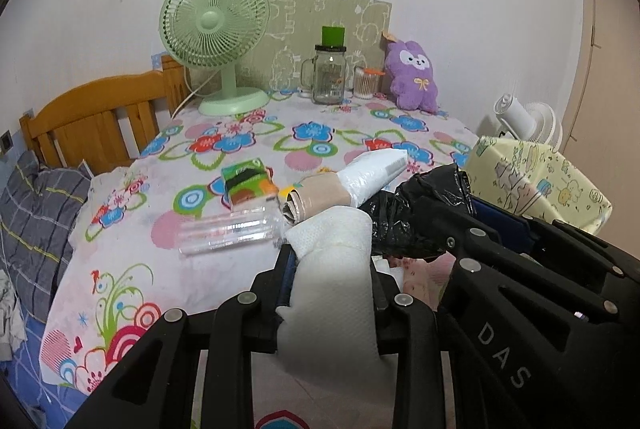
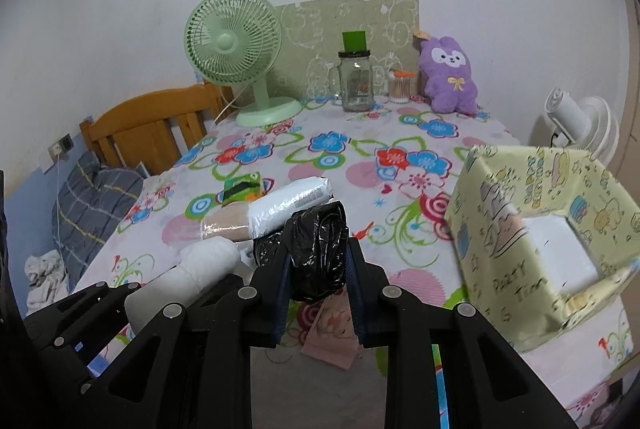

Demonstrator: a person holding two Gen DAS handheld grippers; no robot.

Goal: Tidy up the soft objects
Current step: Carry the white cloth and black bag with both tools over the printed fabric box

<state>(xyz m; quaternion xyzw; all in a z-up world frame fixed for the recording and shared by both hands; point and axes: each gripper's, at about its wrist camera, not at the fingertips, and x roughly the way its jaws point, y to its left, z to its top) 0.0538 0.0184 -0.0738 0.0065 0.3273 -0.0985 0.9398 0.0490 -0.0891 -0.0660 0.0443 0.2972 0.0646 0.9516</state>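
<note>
My left gripper (image 1: 332, 269) is shut on a white paper-towel roll (image 1: 332, 293), held above the flowered table; the roll also shows in the right wrist view (image 2: 192, 277). My right gripper (image 2: 318, 261) is shut on a black plastic-bag bundle (image 2: 316, 249), which also shows in the left wrist view (image 1: 416, 217). A plastic-wrapped roll, tan and white, (image 2: 272, 209) lies on the table just beyond both grippers. A yellow patterned box (image 2: 544, 221) with an open top stands at the right. A purple plush (image 2: 450, 75) sits at the back.
A green fan (image 2: 236, 45), a glass jar (image 2: 356, 79) and a cotton-swab cup (image 2: 400, 89) stand at the back. A green tissue pack (image 1: 248, 185) and a clear tube (image 1: 228, 231) lie mid-table. A pink packet (image 2: 332, 333) lies under my right gripper. A wooden bed frame (image 1: 100, 117) stands at the left.
</note>
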